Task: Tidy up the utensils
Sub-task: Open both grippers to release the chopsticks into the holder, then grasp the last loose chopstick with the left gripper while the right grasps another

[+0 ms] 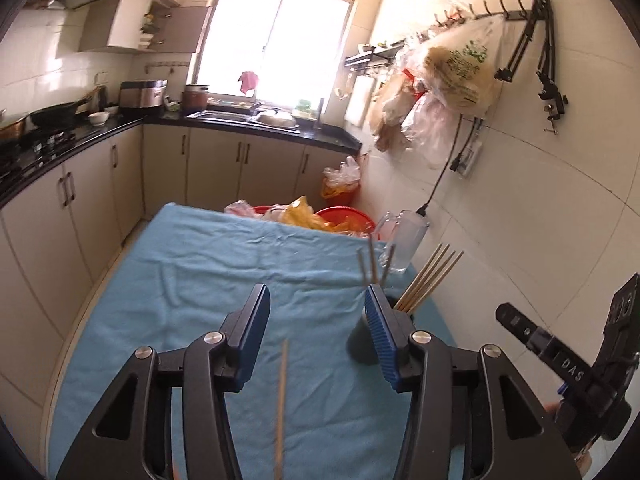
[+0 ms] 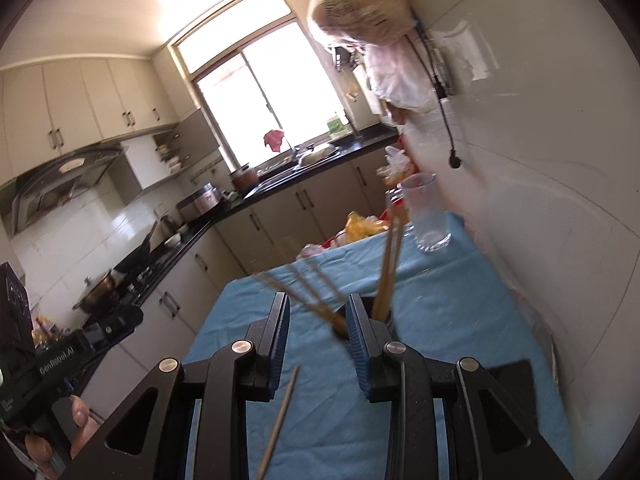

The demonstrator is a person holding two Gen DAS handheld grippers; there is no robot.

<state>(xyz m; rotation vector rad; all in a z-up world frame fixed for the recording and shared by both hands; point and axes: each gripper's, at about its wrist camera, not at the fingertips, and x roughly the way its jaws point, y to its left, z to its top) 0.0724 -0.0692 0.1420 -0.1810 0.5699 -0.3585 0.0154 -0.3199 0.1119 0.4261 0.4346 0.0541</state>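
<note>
Nearest the cameras, both tongs hang over a worktop [image 1: 168, 280] draped in blue cloth. Left tongs [image 1: 318, 320] stand parted with nothing pressed between the pads; one loose chopstick [image 1: 282, 404] shows below the gap, blurred, and I cannot tell whether it lies on the cloth. Right tongs [image 2: 318, 334] are also parted and grip nothing, with a single stick [image 2: 280, 420] showing beneath them too. Just beyond, toward the right wall, a dark holder [image 1: 360, 344] stands on the cloth with chopsticks [image 1: 432, 276] fanning out of it: about four leaning right and three thinner ones more upright, though blur makes the count unsure. Farther along the same side stands one clear glass [image 2: 426, 216], upright. Past the far edge sit two red basins [image 1: 344, 216] stuffed with plastic bags. Beyond them run cabinets under a black counter [image 1: 120, 124], a sink [image 1: 240, 116] under the bright window [image 1: 276, 40], and a hob with a wok at far left. Bags hang on the right wall.
</note>
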